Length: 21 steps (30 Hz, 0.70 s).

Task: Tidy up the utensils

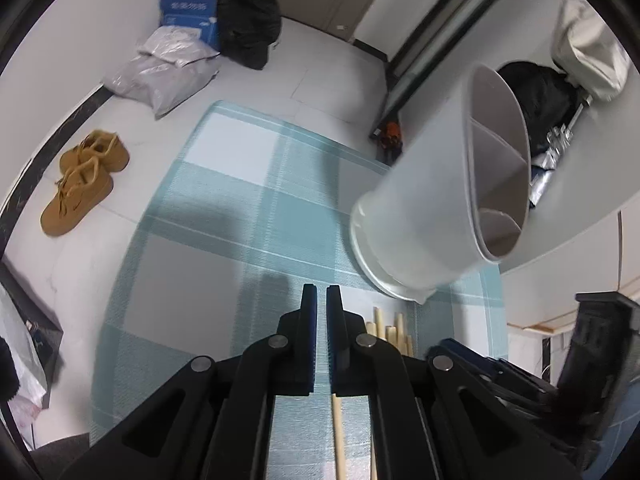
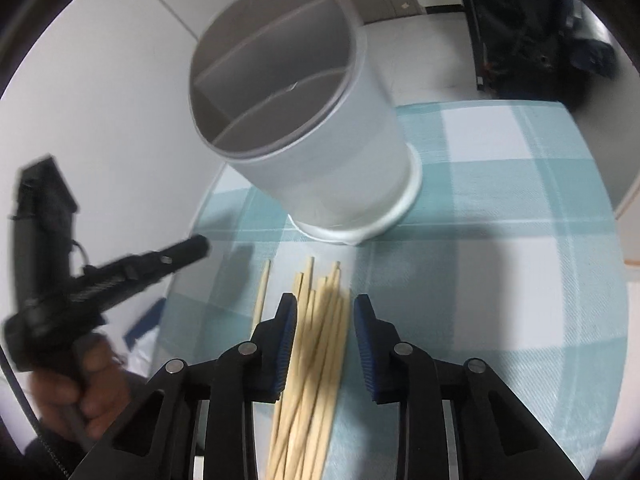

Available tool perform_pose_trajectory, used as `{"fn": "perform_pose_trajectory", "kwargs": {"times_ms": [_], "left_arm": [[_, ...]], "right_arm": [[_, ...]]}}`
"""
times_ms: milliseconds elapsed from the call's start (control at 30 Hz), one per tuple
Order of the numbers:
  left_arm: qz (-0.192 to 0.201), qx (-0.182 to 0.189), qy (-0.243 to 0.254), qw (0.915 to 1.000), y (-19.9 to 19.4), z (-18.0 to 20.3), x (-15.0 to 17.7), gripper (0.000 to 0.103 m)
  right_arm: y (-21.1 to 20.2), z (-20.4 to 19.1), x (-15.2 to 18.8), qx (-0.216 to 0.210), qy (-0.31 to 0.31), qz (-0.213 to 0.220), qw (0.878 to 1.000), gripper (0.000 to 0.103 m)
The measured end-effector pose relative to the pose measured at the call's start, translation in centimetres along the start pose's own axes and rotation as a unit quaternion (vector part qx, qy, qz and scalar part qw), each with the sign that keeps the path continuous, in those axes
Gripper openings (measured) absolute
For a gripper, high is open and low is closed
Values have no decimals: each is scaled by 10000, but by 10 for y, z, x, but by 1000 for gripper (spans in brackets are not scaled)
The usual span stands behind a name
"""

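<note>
Left wrist view: the left gripper is clenched to a narrow slit with nothing between its blue-padded fingers, hovering above the round table with a teal and white checked cloth. A white cylindrical plastic utensil holder with inner dividers stands on the cloth to the right and farther off, its compartments bare as far as can be seen. Ends of the pale wooden chopsticks lie on the cloth near the gripper's right side, between it and the holder; one stick shows beneath the gripper body. The right gripper's black body appears at the near right edge. On the floor beyond the table sit a pair of tan suede shoes at left and grey plastic parcels with a blue box at far left. Right wrist view: the right gripper is released, jaws spread wide and straddling the bundle of chopsticks lying on the cloth; whether the pads touch the sticks cannot be told. One stick lies apart to the left. The holder stands just beyond the stick tips. The left gripper, held by a hand, hangs at the left.
</note>
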<state>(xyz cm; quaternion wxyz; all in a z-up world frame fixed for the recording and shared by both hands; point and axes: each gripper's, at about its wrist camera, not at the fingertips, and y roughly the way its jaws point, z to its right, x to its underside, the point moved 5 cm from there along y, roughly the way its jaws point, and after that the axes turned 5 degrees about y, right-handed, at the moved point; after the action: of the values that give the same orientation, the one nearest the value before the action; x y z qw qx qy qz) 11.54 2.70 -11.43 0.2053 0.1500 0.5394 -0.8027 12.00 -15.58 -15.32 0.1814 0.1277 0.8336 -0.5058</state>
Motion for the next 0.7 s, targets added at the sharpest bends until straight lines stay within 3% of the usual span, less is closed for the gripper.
{"fn": "perform_pose_trajectory", "kwargs": {"times_ms": [200,300,433,500,700], "left_arm": [[42,-62,-188,9998,-7,-12,-5,3],[38,-36,-277,9996,-9,-15,-4,12],[72,16,-467,9989,-11,-24,-5,28],[57,52,-534,9985,-12,-27,-6,28],[-21,15,-574,9983,-8,-29,-3,28]], "right_arm": [[24,-15,-7,604,-197,-75,9980,28],[32,-17,-5,899,-233,-127,9956,26],[37,-16,-1,960,-206,-110,9951,9],[40,-14,-2,946,-169,-76,9953,5],[36,-7,-1,756,11,192,9969,4]]}}
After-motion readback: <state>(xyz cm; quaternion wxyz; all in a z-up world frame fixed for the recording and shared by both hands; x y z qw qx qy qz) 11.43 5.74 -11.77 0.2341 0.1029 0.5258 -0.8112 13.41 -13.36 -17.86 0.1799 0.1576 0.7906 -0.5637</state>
